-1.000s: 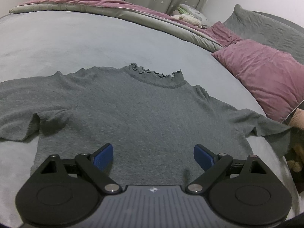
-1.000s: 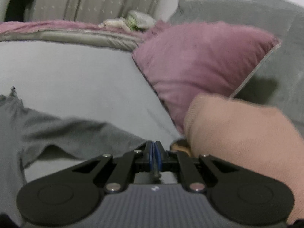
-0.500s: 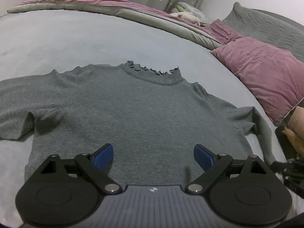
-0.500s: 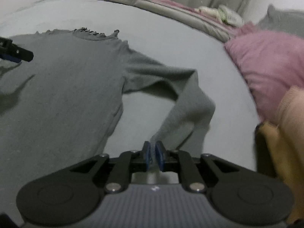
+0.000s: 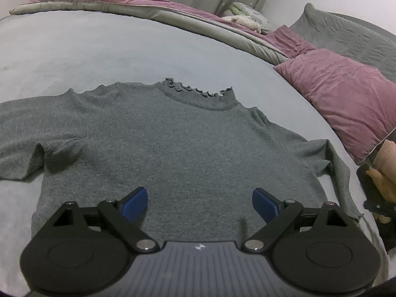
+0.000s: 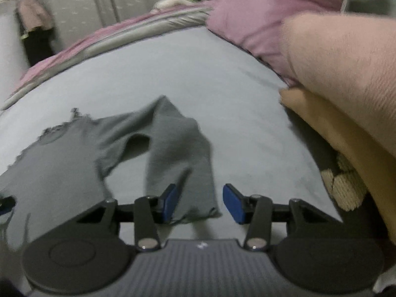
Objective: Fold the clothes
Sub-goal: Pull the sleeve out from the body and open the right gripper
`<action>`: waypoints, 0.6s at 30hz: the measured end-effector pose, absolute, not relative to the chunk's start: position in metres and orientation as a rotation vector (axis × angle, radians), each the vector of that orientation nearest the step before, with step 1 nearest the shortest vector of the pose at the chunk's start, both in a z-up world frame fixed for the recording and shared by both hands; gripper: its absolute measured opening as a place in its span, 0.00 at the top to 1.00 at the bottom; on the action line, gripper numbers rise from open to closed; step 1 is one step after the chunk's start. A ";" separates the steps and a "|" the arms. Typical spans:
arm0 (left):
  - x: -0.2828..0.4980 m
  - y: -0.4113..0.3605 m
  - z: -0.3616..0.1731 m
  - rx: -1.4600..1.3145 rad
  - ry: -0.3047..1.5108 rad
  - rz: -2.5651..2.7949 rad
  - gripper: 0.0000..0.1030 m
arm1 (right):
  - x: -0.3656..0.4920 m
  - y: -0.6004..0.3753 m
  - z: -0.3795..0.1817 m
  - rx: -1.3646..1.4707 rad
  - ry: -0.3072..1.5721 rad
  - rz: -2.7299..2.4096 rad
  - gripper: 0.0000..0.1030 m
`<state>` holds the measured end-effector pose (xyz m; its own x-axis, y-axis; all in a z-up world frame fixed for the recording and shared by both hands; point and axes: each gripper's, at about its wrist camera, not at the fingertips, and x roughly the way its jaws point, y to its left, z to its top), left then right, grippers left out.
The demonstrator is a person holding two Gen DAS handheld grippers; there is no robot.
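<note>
A grey knit top (image 5: 173, 143) with a frilled collar (image 5: 198, 91) lies flat on the pale bed sheet (image 5: 74, 57), front up. My left gripper (image 5: 199, 205) hovers open over its lower hem, nothing between the blue pads. The top's right sleeve (image 6: 180, 148) is folded down towards the hem, its cuff (image 6: 198, 212) lying between the fingers of my right gripper (image 6: 199, 204), which stands open and apart from the cloth. The left sleeve (image 5: 19, 153) stretches off to the left edge of the left wrist view.
A purple pillow (image 5: 346, 94) and grey pillow (image 5: 346, 37) lie at the right. A rolled purple and grey duvet (image 5: 148, 7) runs along the far side. A peach knit item (image 6: 346, 74) and an orange one (image 6: 351, 148) are close on the right.
My right gripper has opened and let go of the sleeve cuff, which it held shut before. The sleeve now lies bent down beside the top's body. The left gripper barely moved.
</note>
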<state>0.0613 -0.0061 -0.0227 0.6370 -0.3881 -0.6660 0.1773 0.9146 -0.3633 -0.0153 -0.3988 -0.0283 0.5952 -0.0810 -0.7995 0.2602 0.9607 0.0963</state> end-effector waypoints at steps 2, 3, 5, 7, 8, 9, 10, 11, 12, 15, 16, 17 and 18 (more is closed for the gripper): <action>0.061 -0.006 -0.023 -0.277 0.821 -0.327 0.11 | -0.012 -0.410 -0.030 0.277 0.919 -0.237 0.59; 0.062 -0.006 -0.023 -0.279 0.823 -0.326 0.11 | -0.011 -0.416 -0.031 0.310 0.921 -0.255 0.62; 0.062 -0.006 -0.024 -0.282 0.826 -0.325 0.11 | -0.006 -0.420 -0.026 0.294 0.922 -0.290 0.66; 0.064 -0.006 -0.024 -0.283 0.829 -0.324 0.11 | 0.001 -0.420 -0.018 0.222 0.922 -0.323 0.76; 0.064 -0.006 -0.024 -0.283 0.830 -0.323 0.11 | 0.005 -0.419 -0.014 0.186 0.921 -0.339 0.87; 0.064 -0.006 -0.024 -0.284 0.831 -0.322 0.11 | 0.009 -0.419 -0.010 0.150 0.920 -0.356 0.94; 0.064 -0.006 -0.024 -0.286 0.832 -0.322 0.11 | 0.012 -0.419 -0.006 0.114 0.919 -0.372 0.94; 0.064 -0.006 -0.024 -0.287 0.834 -0.322 0.11 | 0.016 -0.418 -0.002 0.078 0.918 -0.388 0.95; 0.064 -0.007 -0.025 -0.288 0.834 -0.323 0.11 | 0.019 -0.418 0.003 0.041 0.916 -0.404 0.95; 0.064 -0.007 -0.025 -0.289 0.833 -0.325 0.11 | 0.030 -0.417 0.015 -0.067 0.910 -0.451 0.95; 0.064 -0.007 -0.025 -0.289 0.833 -0.325 0.11 | 0.034 -0.417 0.019 -0.104 0.908 -0.467 0.95; 0.064 -0.007 -0.025 -0.290 0.833 -0.324 0.11 | 0.037 -0.417 0.023 -0.140 0.905 -0.483 0.95; 0.065 -0.007 -0.025 -0.291 0.833 -0.324 0.11 | 0.041 -0.416 0.027 -0.176 0.902 -0.498 0.95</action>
<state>0.0647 -0.0069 -0.0249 0.6292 -0.3907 -0.6719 0.1656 0.9120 -0.3752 0.0407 -0.4162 0.0275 0.5156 -0.4848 -0.7065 0.3396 0.8727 -0.3510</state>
